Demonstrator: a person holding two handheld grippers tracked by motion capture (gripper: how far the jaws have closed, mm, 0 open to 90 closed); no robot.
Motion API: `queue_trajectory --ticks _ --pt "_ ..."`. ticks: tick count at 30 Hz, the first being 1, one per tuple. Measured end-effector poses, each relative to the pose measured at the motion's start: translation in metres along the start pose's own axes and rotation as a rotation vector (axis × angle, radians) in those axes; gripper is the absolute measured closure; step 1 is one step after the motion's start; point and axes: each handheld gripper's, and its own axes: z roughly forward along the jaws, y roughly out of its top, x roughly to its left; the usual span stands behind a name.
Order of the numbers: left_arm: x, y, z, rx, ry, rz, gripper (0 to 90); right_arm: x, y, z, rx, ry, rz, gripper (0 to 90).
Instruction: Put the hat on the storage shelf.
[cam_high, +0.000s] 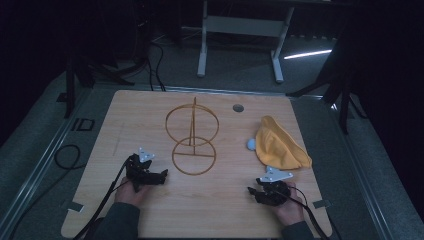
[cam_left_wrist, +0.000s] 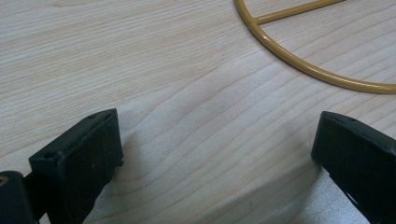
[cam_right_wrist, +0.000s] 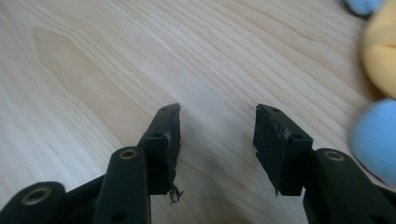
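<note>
Two grippers on your wooden table (cam_high: 150, 107), both low at the near edge. Biggest item: the gold wire stand (cam_high: 193, 136), two rings on a centre post, mid-table, its base ring just beside your left gripper (cam_high: 161, 176). Yellow cloth (cam_high: 278, 144) sits at the right side, just beyond your right gripper (cam_high: 251, 190), with a small blue ball (cam_high: 251, 144) touching the cloth's left edge. Left jaws are spread wide over bare wood, nothing between them. Right jaws are partly apart, also gripping nothing. Neither gripper touches the stand, cloth or ball.
</note>
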Motion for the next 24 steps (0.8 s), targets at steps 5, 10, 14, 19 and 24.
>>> queue_trajectory --ticks 5,10,14,19,24 --pt "0.0 0.0 0.0 0.0 0.0 0.0 1.9 -0.01 -0.005 -0.009 -0.032 -0.049 0.052 51.3" --pt "0.0 0.0 0.0 0.0 0.0 0.0 1.9 -0.027 -0.012 -0.019 -0.068 -0.095 0.134 50.1" --pt "0.0 0.0 0.0 0.0 0.0 0.0 1.9 -0.038 -0.018 -0.023 -0.071 -0.146 0.164 48.5" --pt "0.0 0.0 0.0 0.0 0.0 0.0 1.9 -0.047 -0.022 -0.023 -0.074 -0.178 0.204 47.3" --pt "0.0 0.0 0.0 0.0 0.0 0.0 1.9 -0.057 -0.023 -0.018 -0.065 -0.183 0.26 46.0"
